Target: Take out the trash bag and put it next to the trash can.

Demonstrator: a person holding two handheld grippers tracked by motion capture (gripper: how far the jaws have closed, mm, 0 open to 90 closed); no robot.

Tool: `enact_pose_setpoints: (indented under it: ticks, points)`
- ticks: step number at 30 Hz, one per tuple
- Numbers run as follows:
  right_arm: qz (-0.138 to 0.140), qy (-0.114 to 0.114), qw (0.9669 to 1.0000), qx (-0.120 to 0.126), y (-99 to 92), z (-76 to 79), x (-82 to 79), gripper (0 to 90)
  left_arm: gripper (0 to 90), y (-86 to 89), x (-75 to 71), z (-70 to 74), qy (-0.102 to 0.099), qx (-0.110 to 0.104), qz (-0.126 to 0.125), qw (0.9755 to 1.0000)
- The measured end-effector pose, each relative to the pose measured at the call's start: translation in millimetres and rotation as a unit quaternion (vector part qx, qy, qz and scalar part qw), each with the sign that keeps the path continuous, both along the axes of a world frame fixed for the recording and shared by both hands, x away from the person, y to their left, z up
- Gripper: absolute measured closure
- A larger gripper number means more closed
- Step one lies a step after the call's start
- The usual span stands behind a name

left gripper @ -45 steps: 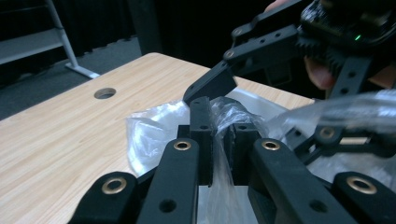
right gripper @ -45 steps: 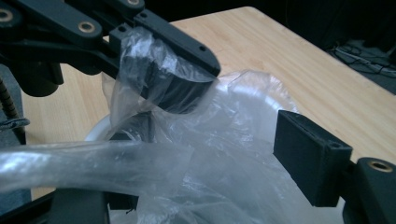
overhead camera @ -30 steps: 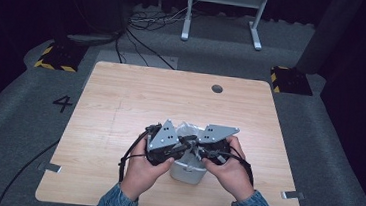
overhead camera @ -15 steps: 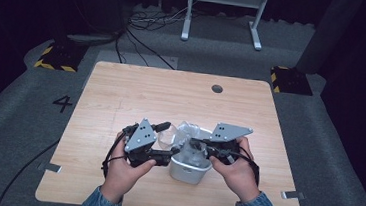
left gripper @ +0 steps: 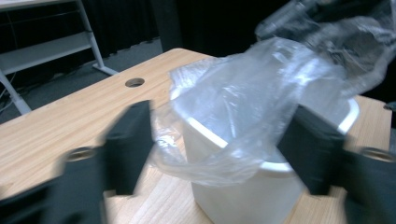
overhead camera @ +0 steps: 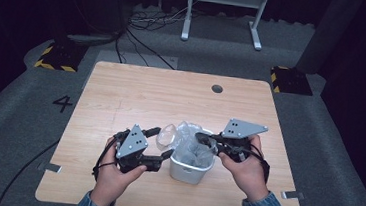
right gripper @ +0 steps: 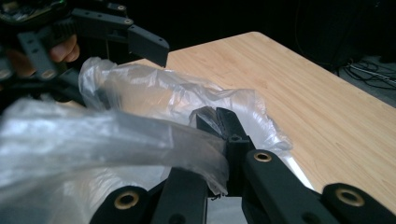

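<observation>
Clear plastic bag being fitted into a small white bin at the near edge of the table.

Nearest the person, the left gripper (overhead camera: 160,143) sits just left of the white bin (overhead camera: 190,168); its jaws have just been opening and now stand apart, with a loose fold of the clear plastic bag (left gripper: 261,98) between them but not pressed by either pad. The bin stands upright on the wooden table (overhead camera: 136,94), near its front edge, the bag draped over its rim and bunched above it. At the bin's right rim, the right gripper (right gripper: 219,135) has its jaws clamped on the bag's film. Farther off, a round hole (overhead camera: 217,88) lies in the tabletop.
</observation>
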State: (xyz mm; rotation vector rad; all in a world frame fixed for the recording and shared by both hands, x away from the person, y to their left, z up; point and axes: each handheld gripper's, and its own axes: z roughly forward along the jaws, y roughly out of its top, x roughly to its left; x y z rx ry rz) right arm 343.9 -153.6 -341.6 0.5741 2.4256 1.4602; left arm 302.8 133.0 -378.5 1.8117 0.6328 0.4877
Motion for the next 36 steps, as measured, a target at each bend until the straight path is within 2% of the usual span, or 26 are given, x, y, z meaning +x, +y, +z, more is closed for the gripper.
enact_pose_setpoints:
  ticks: [1,3,4,6,9,11,14,18,20,24,25,28,29,32,36]
  points:
    - [0.008,0.001,1.0,-0.003,0.4,-0.6,0.3,86.8,40.2,-0.1,1.4,-0.3,0.001,-0.007,0.0,1.0]
    - [0.026,0.008,0.9996,-0.008,4.0,-3.8,2.3,65.9,48.6,-3.2,4.0,0.5,-0.001,-0.017,-0.005,0.9998]
    - [0.028,0.001,0.9995,-0.015,6.8,-5.6,3.4,55.6,58.8,-5.2,4.8,1.3,-0.001,-0.022,-0.012,0.9997]
    - [0.031,-0.01,0.999,-0.031,14.6,-10.1,5.7,41.6,72.5,-9.9,6.2,3.4,0.002,-0.036,-0.023,0.9991]
    - [0.035,-0.023,0.9979,-0.049,24.6,-13.9,7.0,32.3,81.6,-16.6,7.8,9.2,-0.001,-0.049,-0.034,0.9982]
    - [0.044,-0.023,0.9971,-0.057,30.8,-16.3,8.4,30.8,84.6,-21.7,9.0,13.2,0.003,-0.056,-0.039,0.9977]
    - [0.06,-0.02,0.9959,-0.065,37.6,-19.9,12.0,30.0,86.3,-30.6,11.3,17.2,0.008,-0.049,-0.053,0.9974]
    - [0.068,-0.016,0.9959,-0.058,42.7,-21.6,14.6,32.3,87.3,-44.7,8.4,20.4,0.01,-0.052,-0.079,0.9955]
    - [0.071,-0.013,0.9959,-0.055,43.3,-22.0,16.0,38.5,87.5,-50.7,6.7,21.2,0.008,-0.046,-0.085,0.9953]
    - [0.106,0.001,0.9931,-0.05,41.7,-20.9,16.1,84.9,87.7,-54.1,5.4,21.9,0.007,-0.051,-0.09,0.9946]
    - [0.105,0.003,0.9934,-0.047,41.1,-21.1,15.8,88.0,87.3,-53.9,4.8,22.2,0.009,-0.053,-0.092,0.9943]
    - [0.094,0.016,0.9949,-0.031,37.3,-21.1,15.9,89.7,80.9,-50.5,3.3,23.0,0.001,-0.043,-0.084,0.9956]
    - [0.091,0.018,0.9953,-0.029,35.8,-20.7,15.9,89.9,77.3,-48.7,2.6,23.3,-0.005,-0.033,-0.077,0.9965]
    - [0.078,0.016,0.9965,-0.025,31.7,-18.2,15.1,90.0,61.0,-43.7,-0.8,24.7,-0.01,-0.014,-0.06,0.998]
    - [0.062,0.004,0.9979,-0.017,27.0,-11.5,12.5,90.0,40.6,-38.3,-7.0,27.1,-0.024,0.008,-0.043,0.9988]
